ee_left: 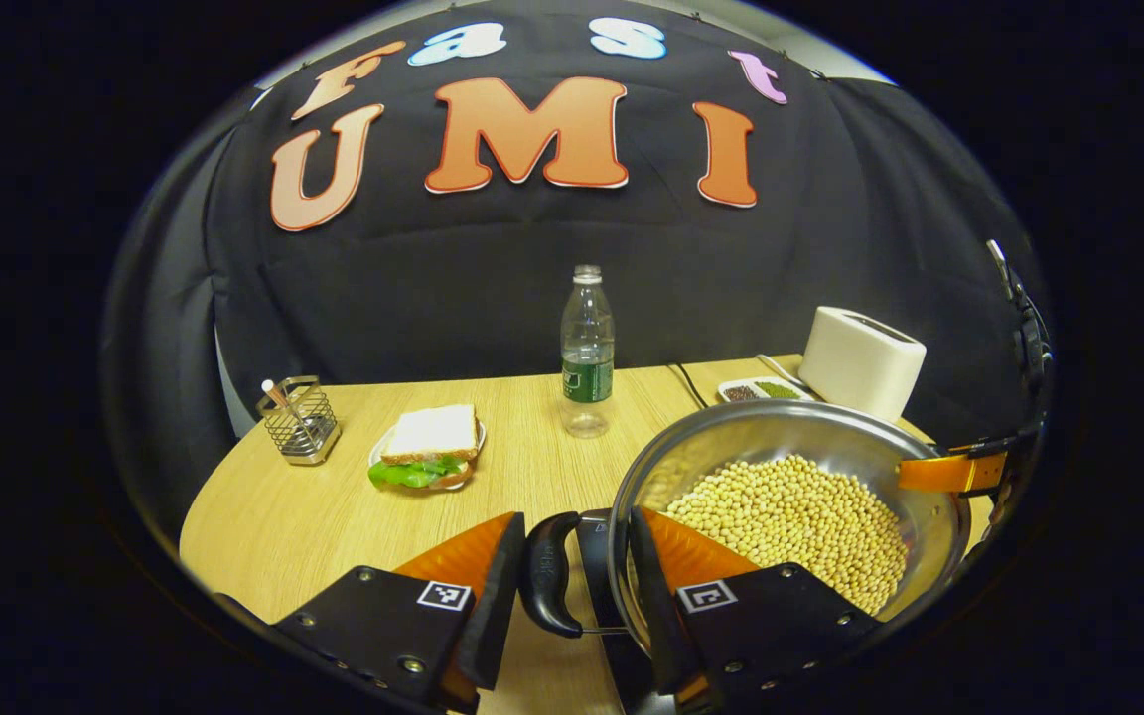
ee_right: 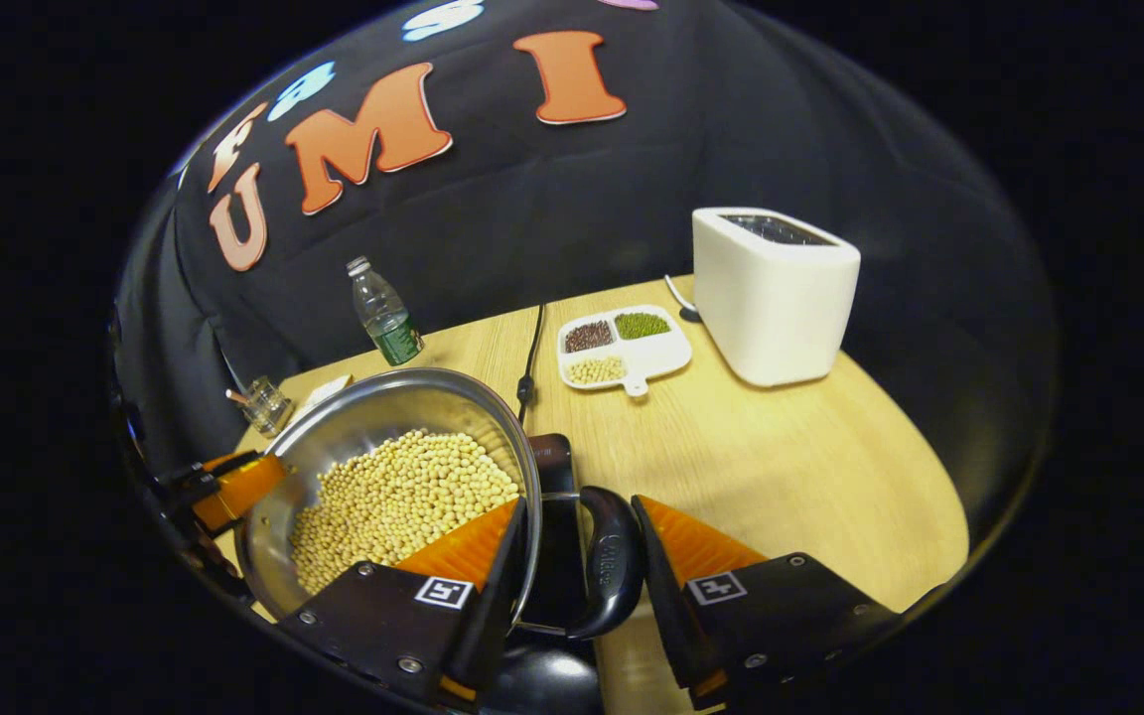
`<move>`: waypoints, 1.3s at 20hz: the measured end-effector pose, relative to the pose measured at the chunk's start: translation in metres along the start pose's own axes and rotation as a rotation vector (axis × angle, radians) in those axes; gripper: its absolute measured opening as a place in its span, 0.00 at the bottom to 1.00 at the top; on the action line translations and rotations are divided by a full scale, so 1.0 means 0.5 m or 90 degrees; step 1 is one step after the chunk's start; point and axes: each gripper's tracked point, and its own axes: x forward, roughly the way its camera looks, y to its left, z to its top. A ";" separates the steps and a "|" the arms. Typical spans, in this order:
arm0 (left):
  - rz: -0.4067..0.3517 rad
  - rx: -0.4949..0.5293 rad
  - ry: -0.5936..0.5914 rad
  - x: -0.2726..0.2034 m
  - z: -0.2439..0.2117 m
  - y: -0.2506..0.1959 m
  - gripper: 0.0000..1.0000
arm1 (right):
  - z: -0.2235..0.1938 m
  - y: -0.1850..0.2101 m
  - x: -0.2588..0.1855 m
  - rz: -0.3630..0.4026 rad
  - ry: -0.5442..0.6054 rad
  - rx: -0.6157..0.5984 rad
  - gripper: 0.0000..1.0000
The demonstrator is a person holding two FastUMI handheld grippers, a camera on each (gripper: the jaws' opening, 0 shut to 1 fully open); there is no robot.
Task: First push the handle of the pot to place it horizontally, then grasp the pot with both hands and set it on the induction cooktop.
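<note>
On the wooden counter (ee_right: 781, 467), the pot (ee_left: 790, 447) of beans sits over the dark cooktop (ee_right: 557, 462). We have the left gripper (ee_left: 572, 571) and right gripper (ee_right: 577, 566) open around its handles, so releasing seemingly remains.

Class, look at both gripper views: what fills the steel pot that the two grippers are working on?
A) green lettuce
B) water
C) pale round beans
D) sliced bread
C: the pot holds a heap of pale round beans, seen again in the right gripper view; each gripper has one of the pot's black side handles between its fingers.
</note>
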 end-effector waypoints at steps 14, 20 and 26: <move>0.062 -0.002 -0.256 -0.426 0.408 0.118 0.78 | 0.292 0.017 -0.325 0.016 -0.321 -0.042 0.88; 0.103 0.010 -0.396 -0.650 0.561 0.174 0.75 | 0.390 0.018 -0.532 0.026 -0.437 -0.064 0.93; 0.058 -0.082 -0.451 -0.845 0.654 0.169 0.77 | 0.465 0.007 -0.743 0.018 -0.553 -0.067 0.88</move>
